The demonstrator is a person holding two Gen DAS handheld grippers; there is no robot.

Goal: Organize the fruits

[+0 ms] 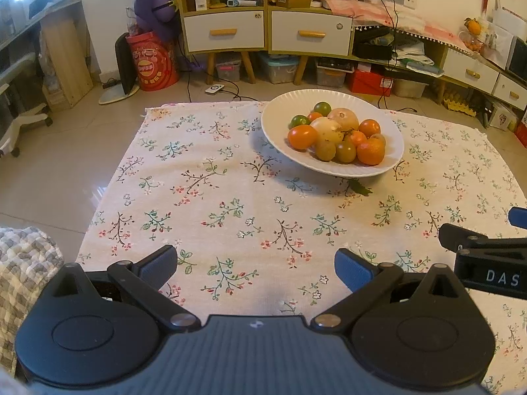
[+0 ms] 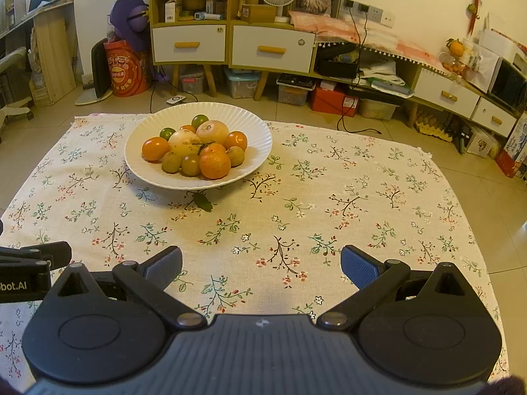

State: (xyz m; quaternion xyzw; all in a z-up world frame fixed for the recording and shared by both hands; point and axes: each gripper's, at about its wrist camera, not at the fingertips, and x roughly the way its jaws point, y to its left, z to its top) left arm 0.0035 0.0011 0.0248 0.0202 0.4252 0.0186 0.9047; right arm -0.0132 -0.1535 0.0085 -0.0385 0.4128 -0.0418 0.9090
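A white ribbed bowl (image 1: pixel 286 105) (image 2: pixel 237 115) stands on the floral cloth (image 1: pixel 214 197) (image 2: pixel 329 197), at its far side. It holds several fruits: oranges (image 1: pixel 371 152) (image 2: pixel 214 165), two pale large fruits (image 1: pixel 344 118) (image 2: pixel 212 130), green limes (image 1: pixel 322 108) (image 2: pixel 199 120) and small brownish fruits (image 1: pixel 325 150) (image 2: pixel 171 162). A green leaf (image 1: pixel 361 189) (image 2: pixel 202 201) lies on the cloth in front of the bowl. My left gripper (image 1: pixel 256 265) is open and empty, low over the near cloth. My right gripper (image 2: pixel 262 265) is open and empty beside it, also well short of the bowl.
The cloth lies on a tiled floor (image 1: pixel 49 164). Wooden shelves with white drawers (image 1: pixel 224 29) (image 2: pixel 271 47) stand behind, with storage boxes under them. A red drum (image 1: pixel 153 62) (image 2: pixel 126 69) stands at the back left. A grey checked fabric (image 1: pixel 23 256) lies by my left gripper.
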